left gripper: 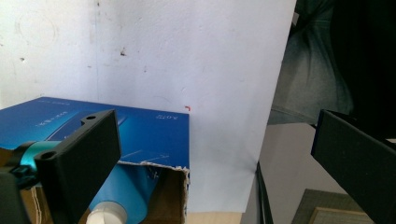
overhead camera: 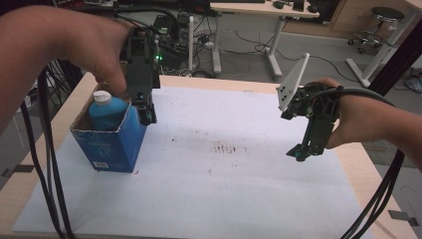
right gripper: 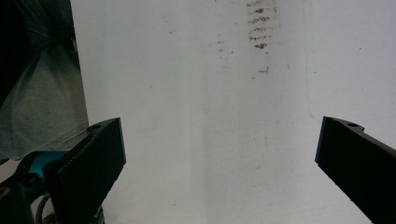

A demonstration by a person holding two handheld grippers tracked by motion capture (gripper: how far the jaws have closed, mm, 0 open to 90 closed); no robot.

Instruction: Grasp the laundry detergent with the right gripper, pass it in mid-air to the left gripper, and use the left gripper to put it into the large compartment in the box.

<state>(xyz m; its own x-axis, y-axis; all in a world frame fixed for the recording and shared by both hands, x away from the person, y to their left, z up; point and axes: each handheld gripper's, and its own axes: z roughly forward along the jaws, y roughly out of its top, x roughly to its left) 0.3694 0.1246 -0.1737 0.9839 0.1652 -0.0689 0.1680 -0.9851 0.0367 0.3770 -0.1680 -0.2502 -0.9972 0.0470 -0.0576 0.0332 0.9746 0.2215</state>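
A sheet (overhead camera: 214, 164) is lying on the worktop (overhead camera: 366, 169), covering most of it and leaving the worktop's edges showing at the left, the right and the far side. A box (overhead camera: 112, 142) is standing on the sheet near its left edge, with its top open. A bottle (overhead camera: 106, 110) is standing upright in the box, its cap (overhead camera: 102, 96) rising above the box's rim. The left hand-held gripper (overhead camera: 144, 107) is hanging over the box's right rim, just beside the bottle. The right hand-held gripper (overhead camera: 303, 149) is hanging above the sheet's right part, well apart from the box. A patch of marks (overhead camera: 228, 148) is sitting on the sheet between them, nearer the right hand-held gripper
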